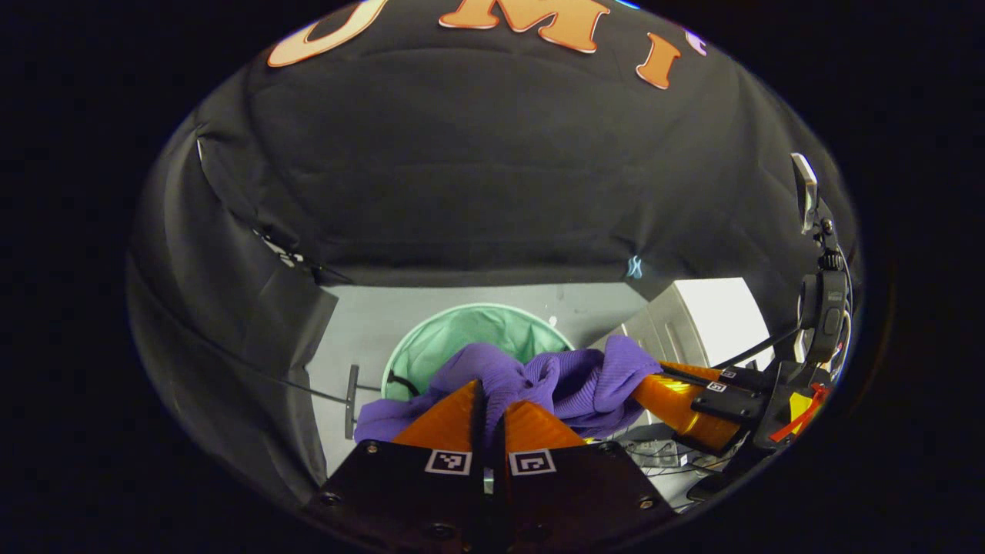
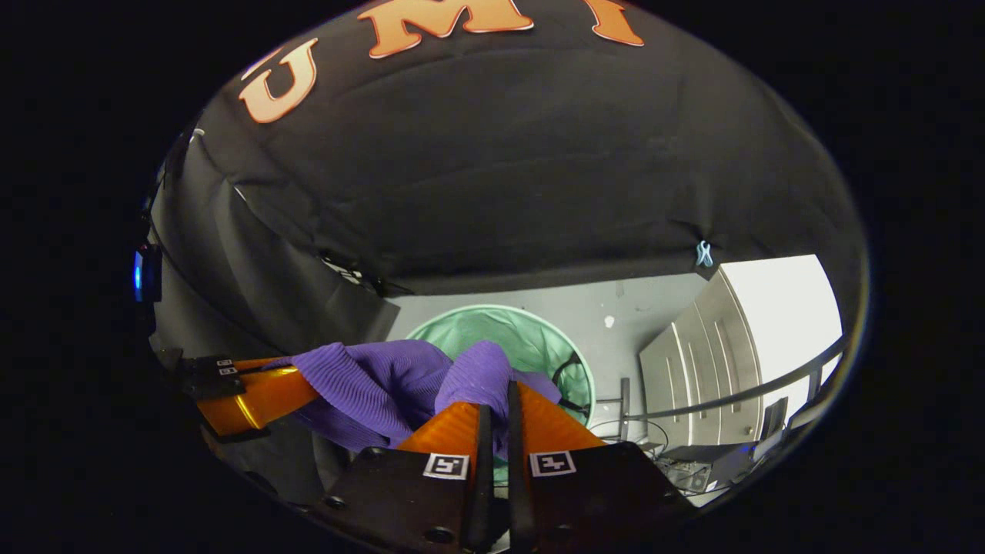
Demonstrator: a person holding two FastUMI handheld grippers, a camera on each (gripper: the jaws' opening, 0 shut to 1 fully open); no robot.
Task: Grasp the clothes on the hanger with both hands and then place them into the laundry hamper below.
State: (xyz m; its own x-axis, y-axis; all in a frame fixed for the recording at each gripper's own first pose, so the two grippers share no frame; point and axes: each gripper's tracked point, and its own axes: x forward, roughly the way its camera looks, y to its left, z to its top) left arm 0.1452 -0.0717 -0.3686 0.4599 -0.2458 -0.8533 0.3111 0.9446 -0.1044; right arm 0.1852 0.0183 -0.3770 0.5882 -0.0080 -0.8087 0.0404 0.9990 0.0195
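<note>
I have both claws — left claw, right claw — pinched on the purple garment, seemingly above the green hamper; lowering and release remain.

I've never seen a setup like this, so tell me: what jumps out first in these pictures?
A bunched purple garment stretches between two grippers, the left gripper and the right gripper, each shut on a fold of it. Below and beyond the garment gapes a round green hamper on the pale floor.
</note>
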